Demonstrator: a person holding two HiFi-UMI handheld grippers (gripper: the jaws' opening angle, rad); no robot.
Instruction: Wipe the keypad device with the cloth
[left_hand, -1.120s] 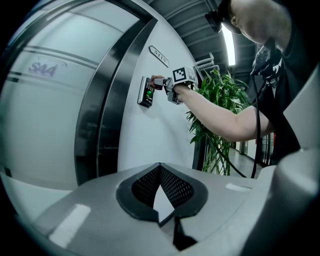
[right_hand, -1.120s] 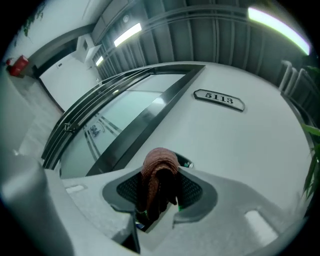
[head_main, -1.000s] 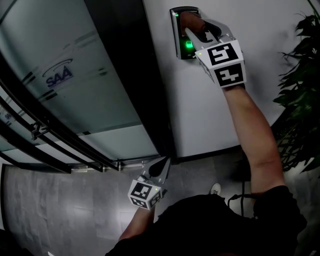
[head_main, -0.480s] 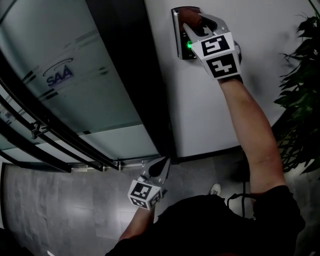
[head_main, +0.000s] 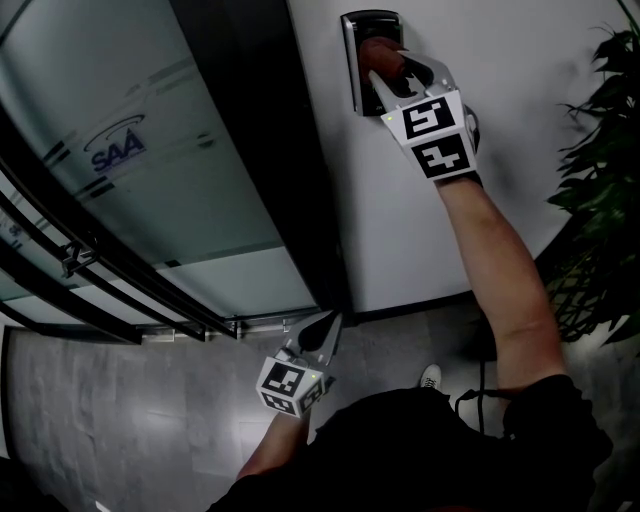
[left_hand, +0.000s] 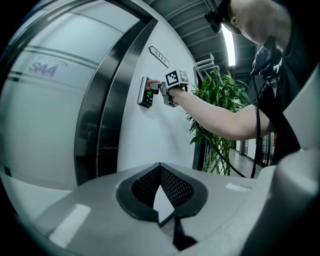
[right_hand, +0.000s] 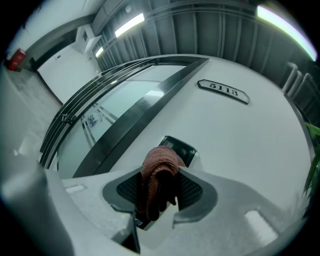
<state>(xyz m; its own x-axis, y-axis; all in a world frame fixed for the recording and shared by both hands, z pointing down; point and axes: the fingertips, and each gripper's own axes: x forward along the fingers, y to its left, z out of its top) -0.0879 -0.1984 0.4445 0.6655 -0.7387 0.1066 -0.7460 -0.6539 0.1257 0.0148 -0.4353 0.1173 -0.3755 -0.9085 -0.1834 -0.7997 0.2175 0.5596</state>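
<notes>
Head view: the right gripper (head_main: 392, 72) is raised to the keypad (head_main: 352, 70), which is fixed on a white wall (head_main: 400, 220). Its fingers pinch a reddish-brown cloth (head_main: 383, 55), and the wad lies on the keypad's face. The left gripper (head_main: 322, 335) hangs well below the keypad, over the grey floor (head_main: 120, 400). Left of the keypad run a dark door frame (head_main: 260, 150) and a frosted glass door (head_main: 120, 200); a plant (head_main: 605, 130) stands to its right.

Left gripper view: these fingers are pressed together at the tips with nothing between them, so this gripper is idle.

Right gripper view: the cloth is folded thick and bulges past the fingertips, hiding the keypad's lower part. A number plate (right_hand: 223, 92) sits above and right of the keypad.

Risks, as I judge them: a hard push could press keys (the unit looks live), and if the loose fold slides back, bare fingertips could scrape the glossy face. The keypad is upright, so a dropped cloth falls to the floor. The place looks like a corridor under strip lights (right_hand: 131, 24)
</notes>
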